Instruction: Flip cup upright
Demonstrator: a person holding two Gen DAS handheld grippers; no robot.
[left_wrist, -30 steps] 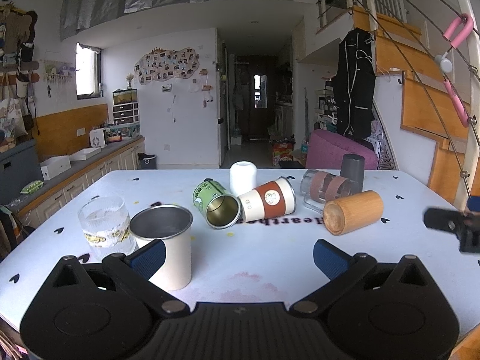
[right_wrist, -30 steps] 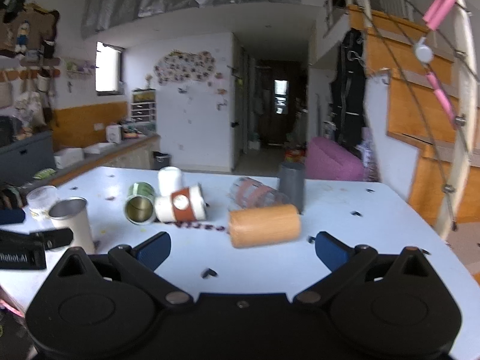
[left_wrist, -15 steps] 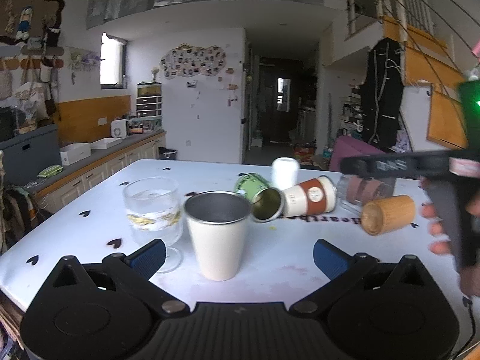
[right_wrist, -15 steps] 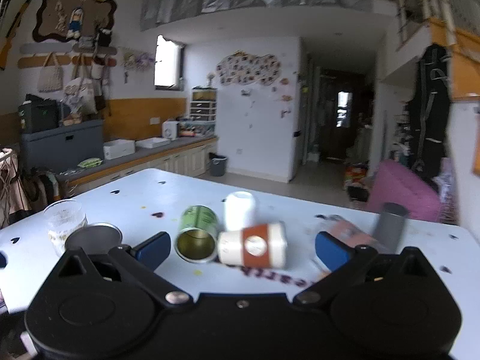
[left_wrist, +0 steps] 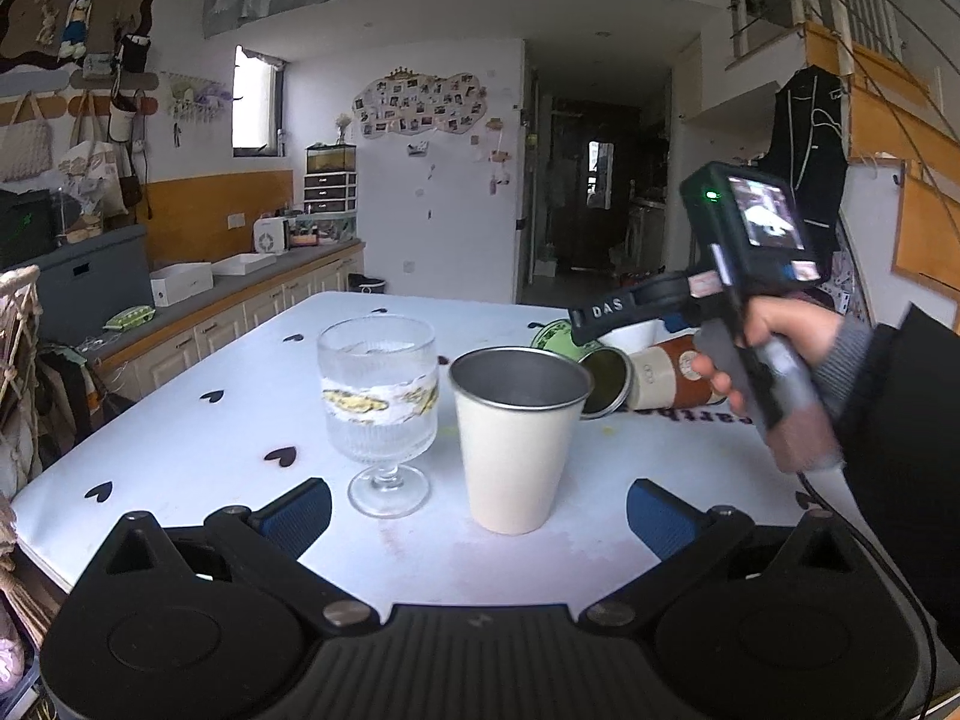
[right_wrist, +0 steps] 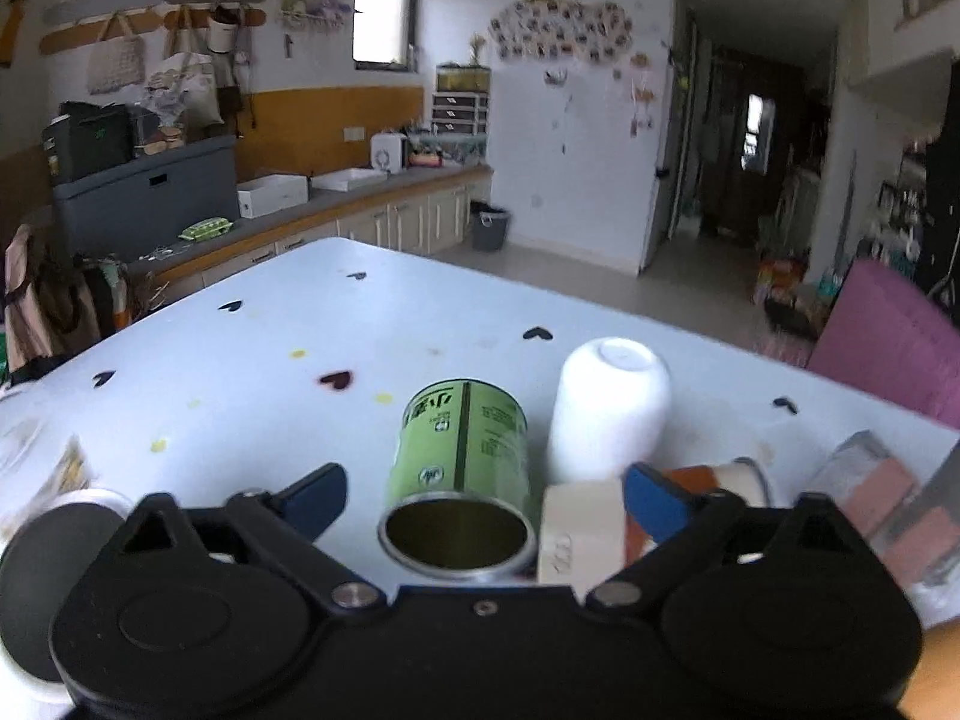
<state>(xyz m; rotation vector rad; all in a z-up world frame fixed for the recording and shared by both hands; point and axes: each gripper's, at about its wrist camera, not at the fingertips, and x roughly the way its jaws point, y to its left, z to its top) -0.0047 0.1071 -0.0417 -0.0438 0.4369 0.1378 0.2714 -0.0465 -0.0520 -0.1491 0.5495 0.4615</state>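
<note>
A green tin cup (right_wrist: 462, 468) lies on its side on the white table (right_wrist: 270, 336), its open mouth toward my right gripper (right_wrist: 483, 495). The right gripper is open, its blue-tipped fingers on either side of the cup. In the left wrist view the green cup (left_wrist: 603, 369) is partly hidden behind the right gripper's body (left_wrist: 744, 288). My left gripper (left_wrist: 477, 507) is open and empty, near an upright cream metal cup (left_wrist: 517, 432) and a stemmed glass (left_wrist: 379, 402).
A white cup (right_wrist: 609, 411) stands upside down behind the green one. A brown-and-white paper cup (right_wrist: 600, 531) lies on its side to its right, with a pink-banded glass (right_wrist: 876, 492) further right. A kitchen counter runs along the left.
My right gripper has swung left and come down close over the green cup, which now lies between its fingers. My left gripper has drawn back left, toward the cream cup and the glass.
</note>
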